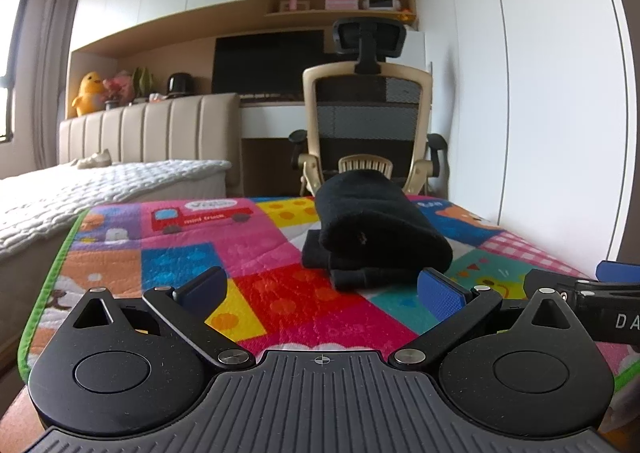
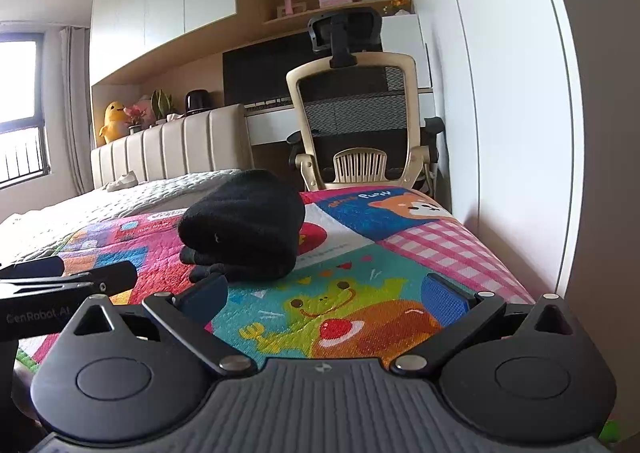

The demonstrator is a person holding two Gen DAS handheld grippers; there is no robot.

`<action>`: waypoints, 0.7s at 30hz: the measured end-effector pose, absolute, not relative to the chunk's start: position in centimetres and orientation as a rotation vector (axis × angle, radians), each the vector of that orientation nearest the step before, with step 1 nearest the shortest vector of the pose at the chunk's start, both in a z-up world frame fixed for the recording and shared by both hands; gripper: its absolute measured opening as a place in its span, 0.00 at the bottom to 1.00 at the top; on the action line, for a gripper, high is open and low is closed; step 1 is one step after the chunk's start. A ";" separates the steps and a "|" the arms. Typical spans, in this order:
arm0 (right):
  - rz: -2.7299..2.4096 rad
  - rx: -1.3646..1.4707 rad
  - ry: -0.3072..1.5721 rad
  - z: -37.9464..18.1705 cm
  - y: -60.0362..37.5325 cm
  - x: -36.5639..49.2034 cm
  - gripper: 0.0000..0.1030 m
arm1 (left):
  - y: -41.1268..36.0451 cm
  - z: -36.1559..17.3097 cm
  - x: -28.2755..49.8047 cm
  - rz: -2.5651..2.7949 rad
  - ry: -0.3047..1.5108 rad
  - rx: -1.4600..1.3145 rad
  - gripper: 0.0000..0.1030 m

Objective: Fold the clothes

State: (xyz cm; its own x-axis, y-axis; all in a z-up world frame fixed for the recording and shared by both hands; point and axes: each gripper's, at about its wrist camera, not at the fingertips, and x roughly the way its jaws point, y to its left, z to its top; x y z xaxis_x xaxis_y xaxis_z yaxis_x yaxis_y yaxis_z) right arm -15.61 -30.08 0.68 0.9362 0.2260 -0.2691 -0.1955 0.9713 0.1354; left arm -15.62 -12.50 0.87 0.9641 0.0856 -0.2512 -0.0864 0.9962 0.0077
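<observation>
Gaping tongs (image 1: 322, 287) near black garment (image 1: 376, 229)

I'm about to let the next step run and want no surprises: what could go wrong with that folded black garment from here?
1. The black garment is folded into a thick, rounded bundle; its top layer may spring open, since neither the left gripper nor the right gripper holds it.
2. Both grippers sit open, close beside each other near the bundle on the play mat; a careless move could nudge it.

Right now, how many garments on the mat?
1 visible: a black folded garment lying on the colorful mat, ahead of both open grippers, left gripper and right gripper. Layers show; separate pieces may be stacked.
</observation>
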 end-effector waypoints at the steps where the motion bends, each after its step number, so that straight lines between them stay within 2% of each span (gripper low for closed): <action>1: 0.214 0.111 0.288 0.7 -30.1 -15.6 1.00 | -12.5 0.9 -15.6 0.085 0.252 0.001 1.00; 21: 0.225 0.099 0.299 0.7 -29.9 -15.7 1.00 | -13.1 0.8 -16.0 0.050 0.214 0.058 1.00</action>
State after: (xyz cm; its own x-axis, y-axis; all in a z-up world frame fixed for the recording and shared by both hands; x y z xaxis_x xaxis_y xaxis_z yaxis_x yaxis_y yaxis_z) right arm -15.67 -29.88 0.74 0.9309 0.2339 -0.2806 -0.2045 0.9702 0.1301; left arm -16.03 -13.15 0.81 0.9759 0.0556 -0.2109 -0.0433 0.9971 0.0627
